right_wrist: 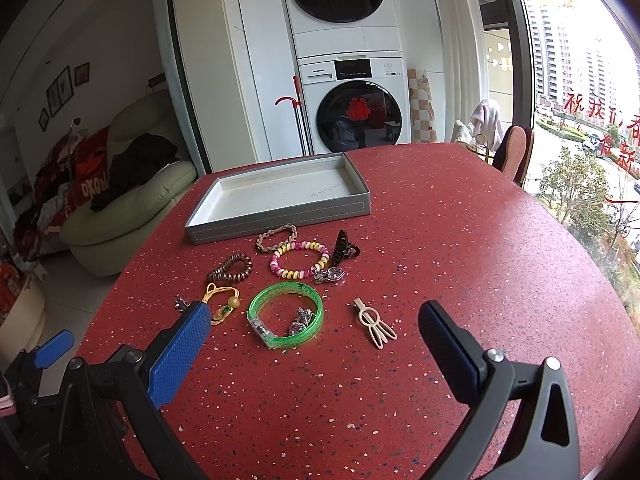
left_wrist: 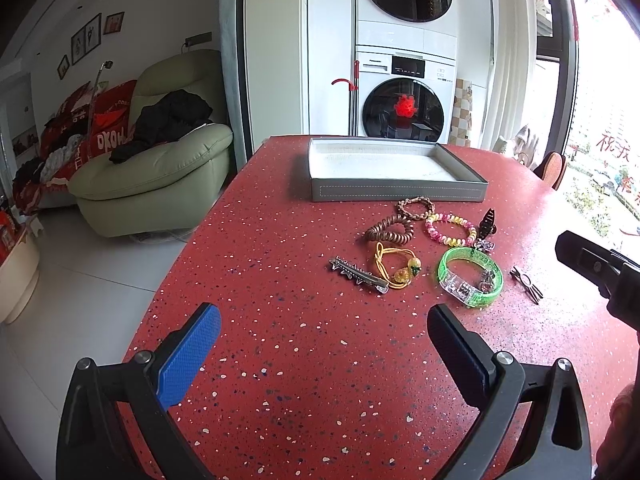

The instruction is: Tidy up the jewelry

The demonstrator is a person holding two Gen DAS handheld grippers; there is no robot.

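Observation:
A grey tray (left_wrist: 398, 193) (right_wrist: 280, 218) with a white inside stands empty on the red speckled table (left_wrist: 320, 380) (right_wrist: 460, 240). In front of it lie a green bangle (left_wrist: 469, 276) (right_wrist: 285, 316), a pink-yellow bead bracelet (left_wrist: 451, 229) (right_wrist: 300, 265), a brown coil tie (left_wrist: 388, 230) (right_wrist: 230, 269), a braided bracelet (left_wrist: 416, 205) (right_wrist: 277, 237), a yellow cord charm (left_wrist: 396, 266) (right_wrist: 222, 304), a spiked silver barrette (left_wrist: 358, 275), a black claw clip (left_wrist: 486, 222) (right_wrist: 341, 247) and a cream hair clip (left_wrist: 526, 283) (right_wrist: 374, 322). My left gripper (left_wrist: 324, 350) and right gripper (right_wrist: 316, 354) are open and empty, short of the jewelry.
Stacked washer and dryer (left_wrist: 404, 80) (right_wrist: 352, 80) stand behind the table. A green sofa (left_wrist: 156, 168) with clothes is to the left. A chair (right_wrist: 514, 156) and window are at the right. The right gripper shows at the left view's right edge (left_wrist: 600, 276).

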